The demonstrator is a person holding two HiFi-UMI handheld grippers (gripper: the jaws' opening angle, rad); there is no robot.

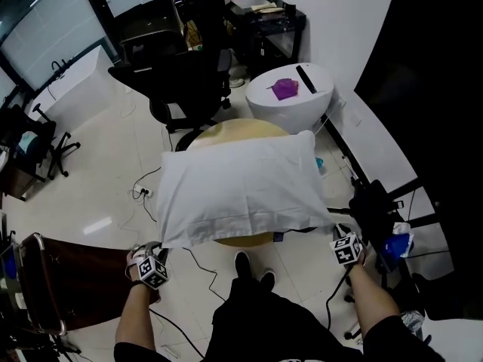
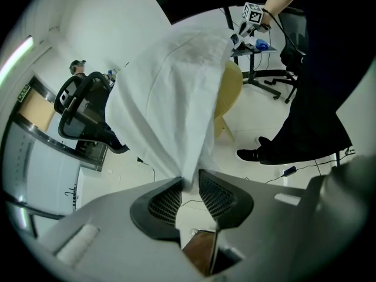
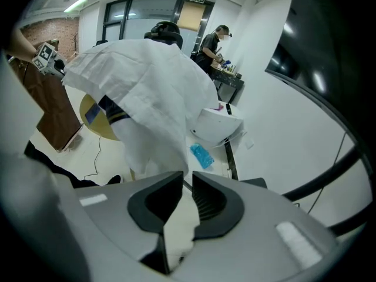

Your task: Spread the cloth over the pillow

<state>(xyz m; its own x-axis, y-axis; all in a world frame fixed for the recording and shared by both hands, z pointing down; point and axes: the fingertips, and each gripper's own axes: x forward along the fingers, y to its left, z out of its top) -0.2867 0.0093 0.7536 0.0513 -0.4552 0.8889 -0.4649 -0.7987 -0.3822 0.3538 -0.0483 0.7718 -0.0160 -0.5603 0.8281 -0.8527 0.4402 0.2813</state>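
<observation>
Pale glossy floor point(image 1: 106, 172) fills an office room, and at its middle a round yellowish tabletop point(image 1: 234, 129) carries the pillow. The white cloth point(image 1: 241, 191) lies spread right across it, so the pillow shows only as a soft swelling underneath. The cloth's edges hang past the tabletop's rim on the near side.

Seen from the head view, a black office chair point(image 1: 189, 78) stands at 12 o'clock from the cloth. A white round stand point(image 1: 290, 108) sits at 1 o'clock, with a purple lump point(image 1: 284, 89) and a black strip point(image 1: 306, 78) on top.

The left gripper point(image 1: 158, 253) is at the cloth's 7 o'clock corner. In the left gripper view its jaws stand a little apart. The gathered corner comes down into the gap at their tips, and floor shows between the pads below it, so the grip looks released.

The right gripper point(image 1: 343, 236) is at the 4 o'clock corner. In the right gripper view its jaws are also slightly parted. A fold of cloth lies loose in the slot between them and runs back behind the pads, with the rest rising away at 11 o'clock toward the tabletop.

The person's black shoes point(image 1: 243, 264) stand at 6 o'clock, just under the hanging edge.
</observation>
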